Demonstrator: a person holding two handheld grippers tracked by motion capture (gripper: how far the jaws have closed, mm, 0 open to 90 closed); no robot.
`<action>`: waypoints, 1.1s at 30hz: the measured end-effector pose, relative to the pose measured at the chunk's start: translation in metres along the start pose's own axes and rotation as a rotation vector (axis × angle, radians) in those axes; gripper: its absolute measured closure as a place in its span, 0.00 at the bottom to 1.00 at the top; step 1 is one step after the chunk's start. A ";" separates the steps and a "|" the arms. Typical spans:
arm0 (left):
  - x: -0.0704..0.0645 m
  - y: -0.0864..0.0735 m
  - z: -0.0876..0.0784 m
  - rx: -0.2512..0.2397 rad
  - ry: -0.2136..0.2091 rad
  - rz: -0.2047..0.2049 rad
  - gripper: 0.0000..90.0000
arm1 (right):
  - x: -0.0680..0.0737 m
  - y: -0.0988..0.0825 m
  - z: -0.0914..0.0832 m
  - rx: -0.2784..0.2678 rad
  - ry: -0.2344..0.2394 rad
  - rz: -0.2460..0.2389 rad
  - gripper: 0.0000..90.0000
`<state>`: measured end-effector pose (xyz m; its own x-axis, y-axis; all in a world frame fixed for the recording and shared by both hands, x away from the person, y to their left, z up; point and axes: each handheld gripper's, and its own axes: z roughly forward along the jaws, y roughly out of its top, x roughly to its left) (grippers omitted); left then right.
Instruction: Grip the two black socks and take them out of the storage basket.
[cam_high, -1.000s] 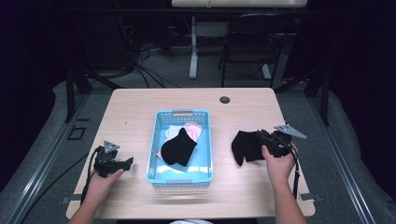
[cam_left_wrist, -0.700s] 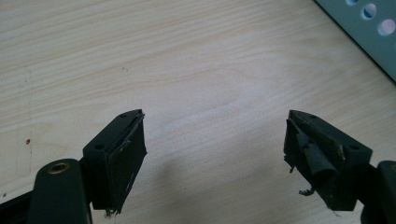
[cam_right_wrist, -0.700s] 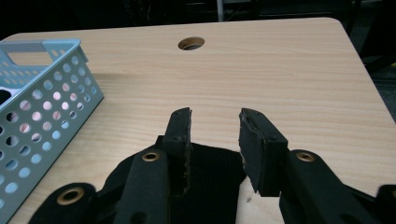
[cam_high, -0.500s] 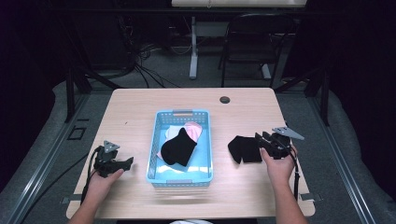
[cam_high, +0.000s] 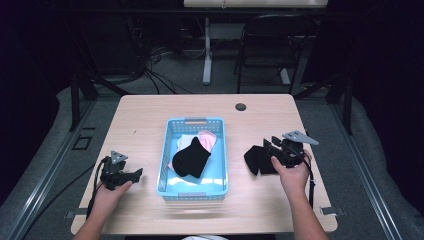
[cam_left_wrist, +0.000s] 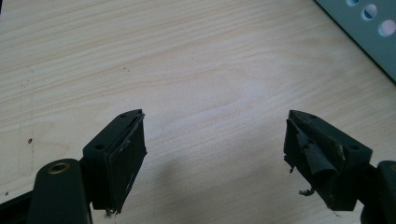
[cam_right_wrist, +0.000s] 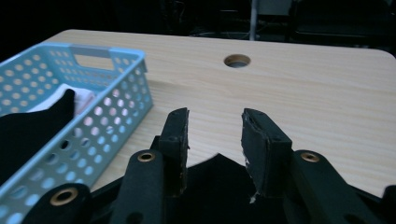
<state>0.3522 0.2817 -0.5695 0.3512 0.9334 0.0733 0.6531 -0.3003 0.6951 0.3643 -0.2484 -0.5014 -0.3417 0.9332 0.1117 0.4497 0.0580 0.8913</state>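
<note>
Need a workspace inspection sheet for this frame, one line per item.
Surface: wooden table, one grommet hole.
Job's things: black sock on the table by the right gripper; blue basket holding a black sock, a pink one and white cloth.
Clutter: nothing seen.
Grippers: left gripper open, nothing between its jaws; right gripper just opened, jaws over the sock, not pressing.
Cables: one trailing from each gripper; loose bundle on the floor.
Surroundings: dark room, chair behind the table.
</note>
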 end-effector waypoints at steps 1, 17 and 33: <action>0.000 0.000 0.000 0.000 0.000 0.000 0.23 | 0.003 0.003 0.000 -0.002 0.008 -0.008 0.68; 0.000 0.000 -0.001 -0.008 -0.003 -0.002 0.23 | 0.082 0.058 0.044 0.046 0.161 -0.202 0.68; 0.001 0.000 -0.001 -0.013 -0.006 -0.007 0.23 | 0.137 0.069 0.118 0.175 0.236 -0.226 0.67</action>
<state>0.3520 0.2828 -0.5689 0.3506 0.9343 0.0638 0.6471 -0.2909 0.7047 0.4462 -0.0750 -0.4765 -0.6205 0.7833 0.0367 0.4684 0.3326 0.8185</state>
